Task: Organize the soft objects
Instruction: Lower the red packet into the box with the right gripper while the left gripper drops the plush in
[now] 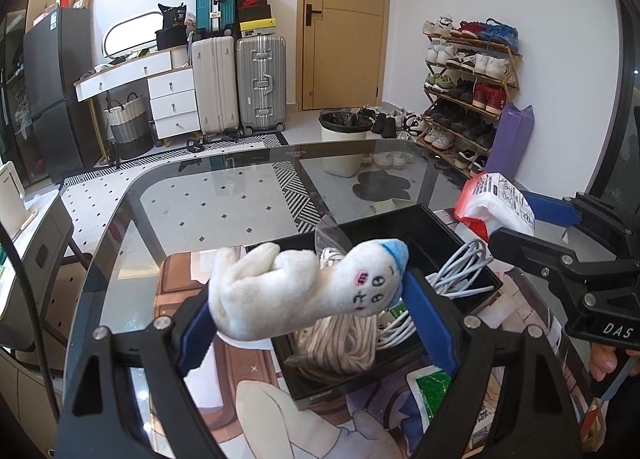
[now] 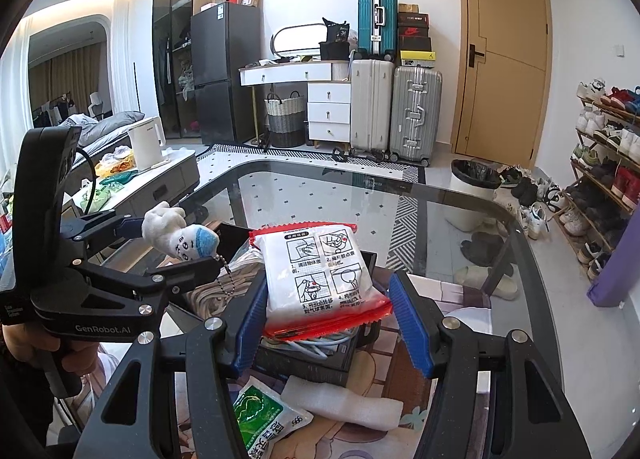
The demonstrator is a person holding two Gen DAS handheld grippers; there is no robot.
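My left gripper (image 1: 308, 311) is shut on a white plush keychain toy (image 1: 296, 287) with a blue cap, held above the black box (image 1: 448, 235). The toy also shows in the right wrist view (image 2: 180, 237), with its bead chain hanging down. My right gripper (image 2: 326, 311) is shut on a white and red soft packet (image 2: 324, 275) and holds it over the box (image 2: 368, 259); the packet also shows at the right of the left wrist view (image 1: 496, 203). The box holds a coiled white rope (image 1: 344, 343) and white cables (image 1: 460, 271).
The box stands on a glass table (image 1: 224, 203) on a printed mat (image 1: 256, 379). A green and white packet (image 2: 260, 415) and a white foam piece (image 2: 344, 403) lie on the mat in front of the box. A bin, suitcases and a shoe rack stand beyond.
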